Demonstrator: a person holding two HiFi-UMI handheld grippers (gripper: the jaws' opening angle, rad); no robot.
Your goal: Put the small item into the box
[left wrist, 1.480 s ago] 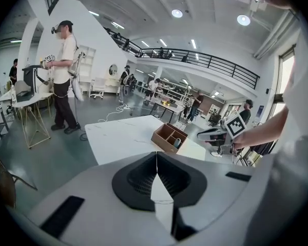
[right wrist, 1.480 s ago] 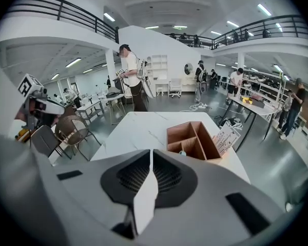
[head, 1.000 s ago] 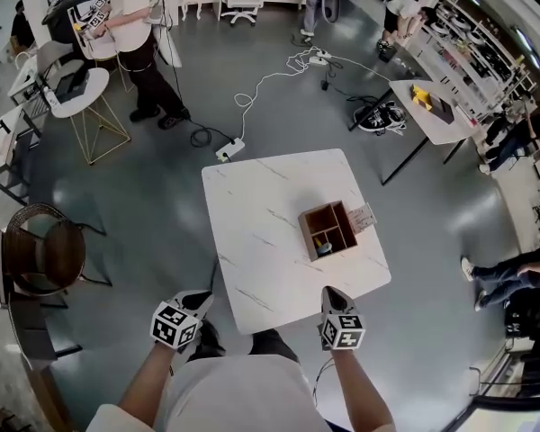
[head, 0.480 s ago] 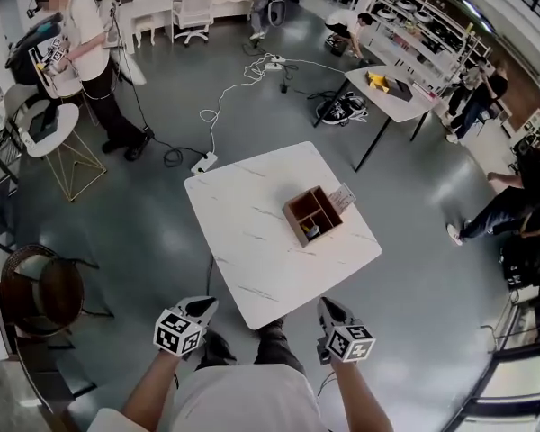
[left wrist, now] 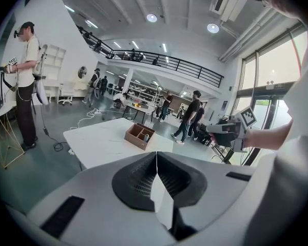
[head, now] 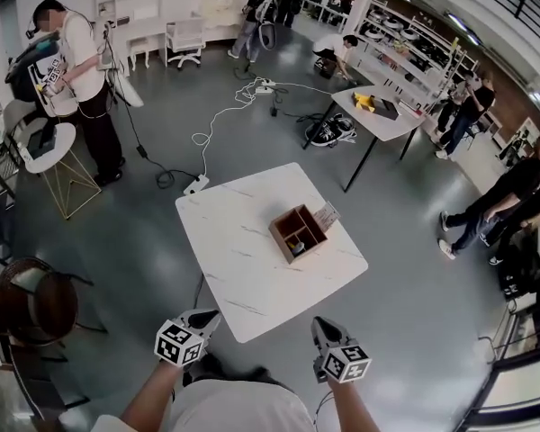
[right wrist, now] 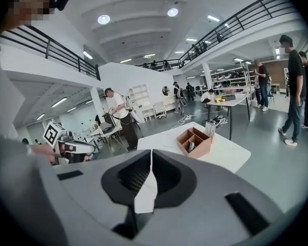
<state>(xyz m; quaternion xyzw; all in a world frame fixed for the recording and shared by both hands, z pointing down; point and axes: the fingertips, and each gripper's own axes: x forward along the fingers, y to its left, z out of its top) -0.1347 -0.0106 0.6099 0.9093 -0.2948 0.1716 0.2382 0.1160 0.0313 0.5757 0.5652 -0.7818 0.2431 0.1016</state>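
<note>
Left gripper view is showing the left gripper (left wrist: 155, 163) with its jaws pressed together on nothing; the right gripper (right wrist: 150, 160) is reading the same: closed, empty. Both are hovering off the near edge of the table (head: 225, 250), well apart from the box (head: 308, 226). A small item (head: 296, 245) is lying in one of its compartments, so placement is looking done. Judgement: nothing is needing a grasp. Any pull-away is best going level and clear of the table edge, so the box is not getting jogged.
</note>
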